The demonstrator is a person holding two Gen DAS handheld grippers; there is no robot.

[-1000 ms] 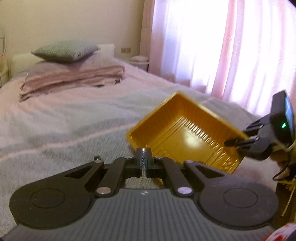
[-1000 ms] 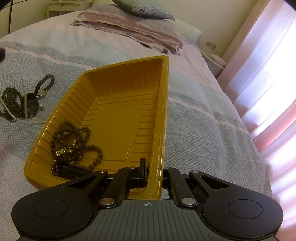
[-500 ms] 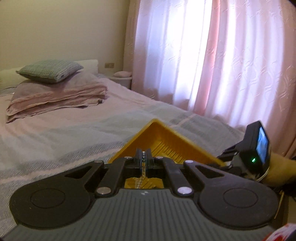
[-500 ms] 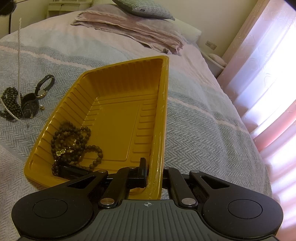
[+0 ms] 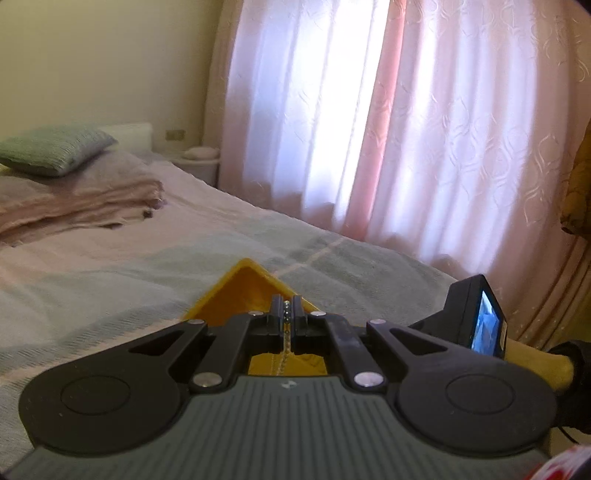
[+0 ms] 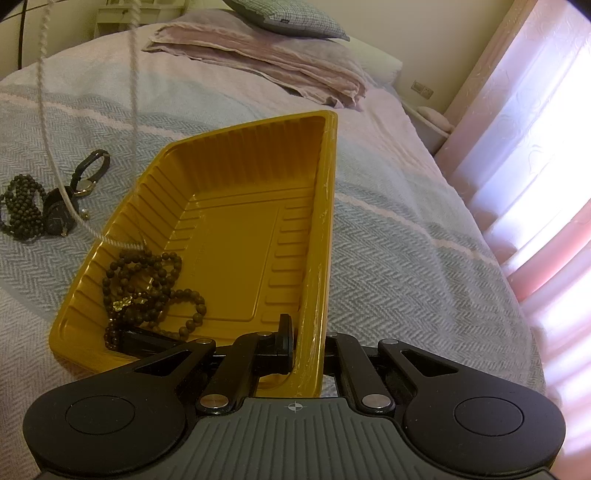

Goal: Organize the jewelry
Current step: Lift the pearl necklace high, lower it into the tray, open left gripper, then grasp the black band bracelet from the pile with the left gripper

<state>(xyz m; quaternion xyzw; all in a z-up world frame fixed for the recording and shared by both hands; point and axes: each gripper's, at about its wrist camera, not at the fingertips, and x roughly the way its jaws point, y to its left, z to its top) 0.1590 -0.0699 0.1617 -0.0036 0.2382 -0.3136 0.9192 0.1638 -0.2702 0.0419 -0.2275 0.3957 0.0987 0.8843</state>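
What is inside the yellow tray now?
Inside the yellow tray lie brown bead strands; a pale chain hangs down to its left rim. The right gripper covers the near corner.

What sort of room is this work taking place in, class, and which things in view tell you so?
Most likely a bedroom. The yellow tray of jewelry rests on a made bed with a folded blanket and a pillow at its head, and pink curtains cover a bright window alongside.
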